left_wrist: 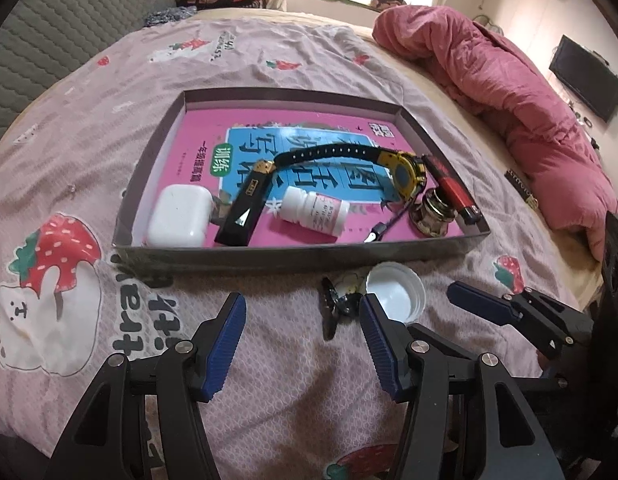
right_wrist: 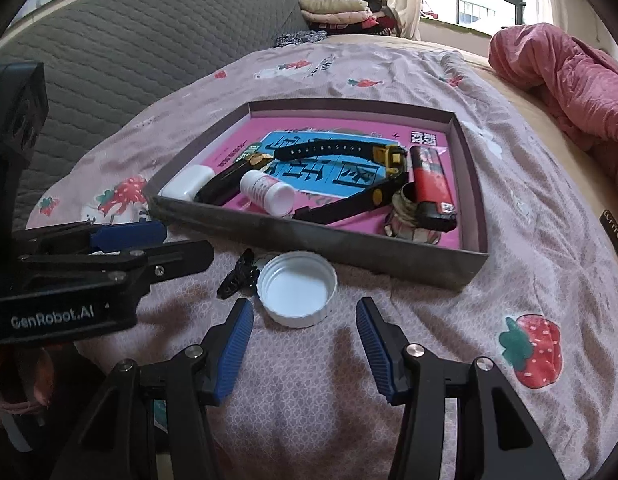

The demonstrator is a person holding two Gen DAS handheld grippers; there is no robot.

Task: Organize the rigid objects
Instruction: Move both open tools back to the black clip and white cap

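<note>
Setting: bed (left_wrist: 89, 128) under a pink strawberry-print sheet, with a rumpled pink quilt (left_wrist: 509, 92) at the far right and a window behind.
Tray: shallow grey box tray (left_wrist: 293, 258) lying on the sheet, its floor covered by a pink and blue printed sheet.
Inside the tray: white case (left_wrist: 179, 216) at the near left corner, black knife handle (left_wrist: 245, 210) just beside it, white pill bottle (left_wrist: 315, 210) on its side near the middle, yellow and black watch (left_wrist: 405, 170) with its strap stretched across, metal nut (left_wrist: 433, 214) and red lighter (left_wrist: 453, 188) at the right edge.
Outside the tray: white bottle cap (right_wrist: 297, 290), open side up, on the sheet just in front of the near wall; black hair clip (right_wrist: 239, 274) touching its left side.
Left claw (left_wrist: 303, 340): spread wide, holding nothing, low over the sheet with the clip and cap near its right finger.
Right claw (right_wrist: 305, 342): spread wide, holding nothing, with the cap just ahead, between its fingertips.
</note>
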